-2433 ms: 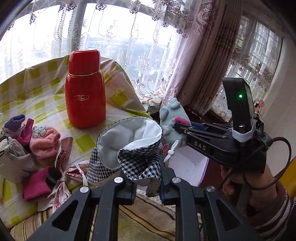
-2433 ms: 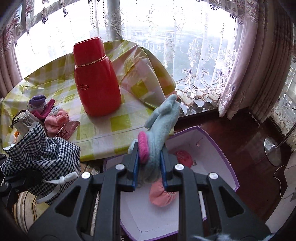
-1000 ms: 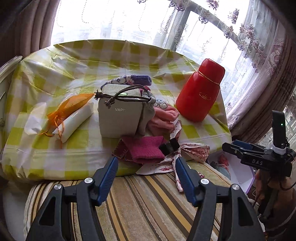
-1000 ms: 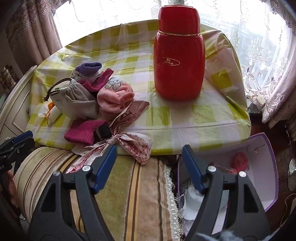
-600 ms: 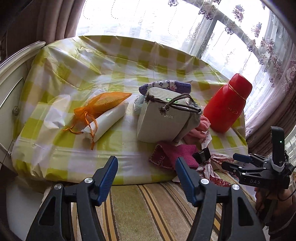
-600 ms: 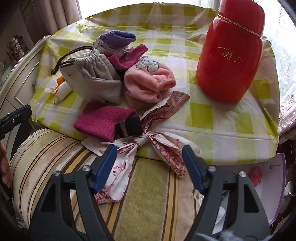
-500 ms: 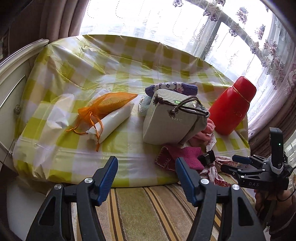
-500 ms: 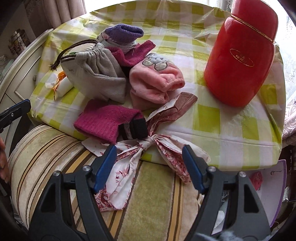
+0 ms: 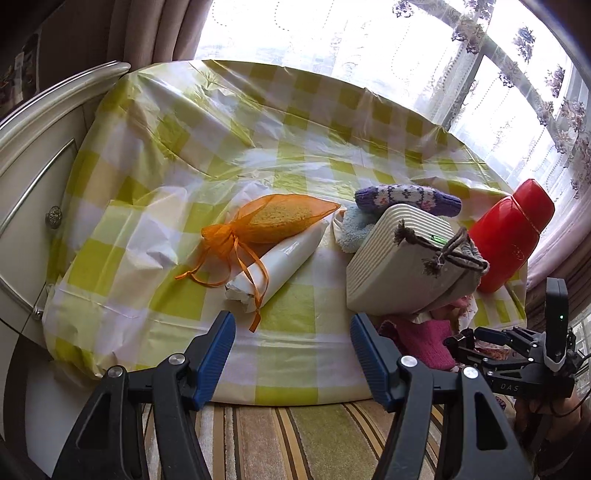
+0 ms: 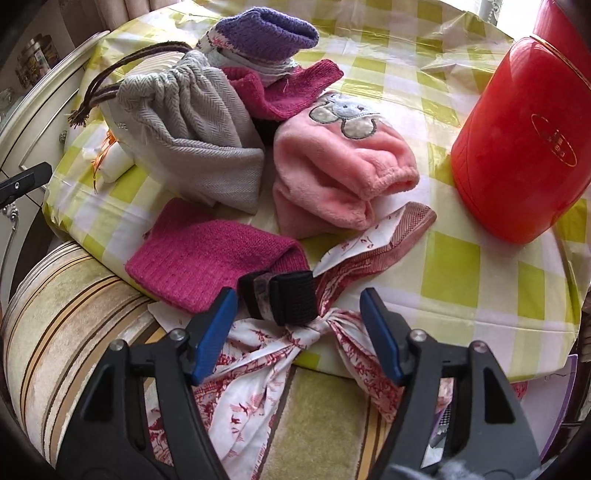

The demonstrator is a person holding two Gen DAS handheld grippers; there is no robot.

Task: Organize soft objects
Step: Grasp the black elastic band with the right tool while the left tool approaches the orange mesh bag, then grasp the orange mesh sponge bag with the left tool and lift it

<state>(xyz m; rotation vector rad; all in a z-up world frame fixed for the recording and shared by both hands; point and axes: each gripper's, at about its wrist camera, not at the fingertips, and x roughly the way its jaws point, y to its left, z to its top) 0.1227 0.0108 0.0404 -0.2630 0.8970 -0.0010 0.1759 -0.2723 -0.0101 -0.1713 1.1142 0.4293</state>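
Magenta knit sock (image 10: 207, 266) w/ black cuff — between right gripper (image 10: 297, 325) closing jaws, untouched.

— What is behind the table?

— A big window (image 9: 369, 44) with white lace curtains (image 9: 535, 74); strong daylight comes in through them. At the left hangs a darker plain curtain (image 9: 155, 29).

— And the furniture?

— A round table with a yellow-and-white checked plastic cloth (image 9: 221, 110). Left of it stands a cream cabinet (image 9: 33, 166) with a metal knob. In front is a striped cushion (image 10: 74, 314).
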